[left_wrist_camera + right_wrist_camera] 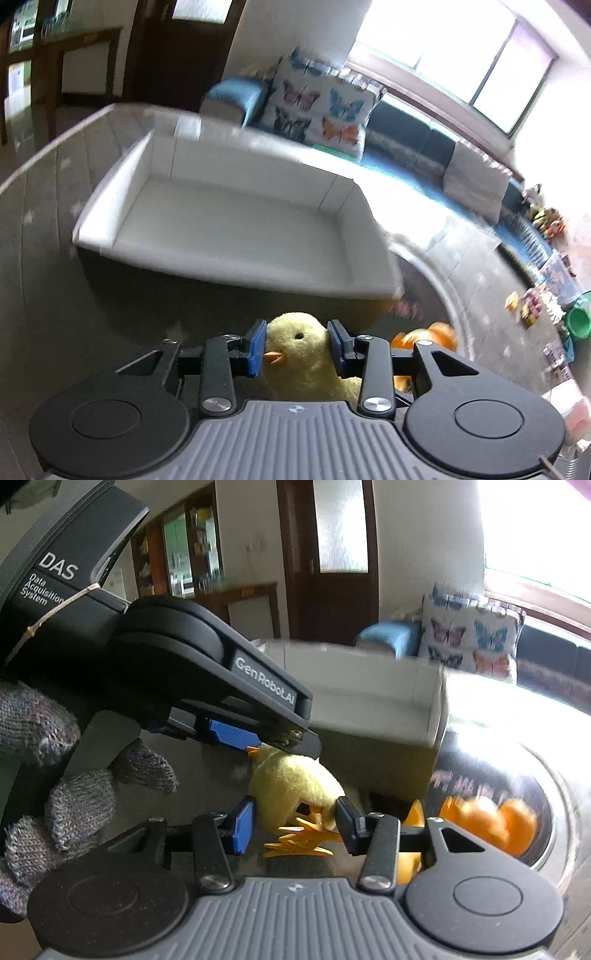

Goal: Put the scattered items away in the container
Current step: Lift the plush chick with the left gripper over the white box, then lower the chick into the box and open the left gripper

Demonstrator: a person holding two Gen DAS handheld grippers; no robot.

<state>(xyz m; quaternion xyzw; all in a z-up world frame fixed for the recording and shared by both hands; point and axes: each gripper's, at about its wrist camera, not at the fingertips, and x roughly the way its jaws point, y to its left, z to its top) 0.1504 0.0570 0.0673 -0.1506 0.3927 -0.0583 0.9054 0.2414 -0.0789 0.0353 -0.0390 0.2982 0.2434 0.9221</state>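
Left wrist view first: the left gripper (297, 345) has its blue pads pressed to both sides of the yellow plush chick (299, 354), clamped on the head so the soft body hangs free and won't slip. Up at twelve o'clock sits the white container (236, 236), open-topped and with nothing in it that I can see, on the round grey table (44, 258) — a short lift away, I'd say. An orange plush toy (424, 338) lies at three o'clock of the chick, blurred. Over on the right wrist view, the right gripper (295, 823) stands wide around the chick's lower body and orange feet (299, 840); whether its pads touch the plush I can't tell. It looks like a steadying pose while the left one takes the weight. A knitted-glove hand (55, 782) holds the left tool at nine o'clock. Butterfly cushion (472, 635) sits behind, on the sofa
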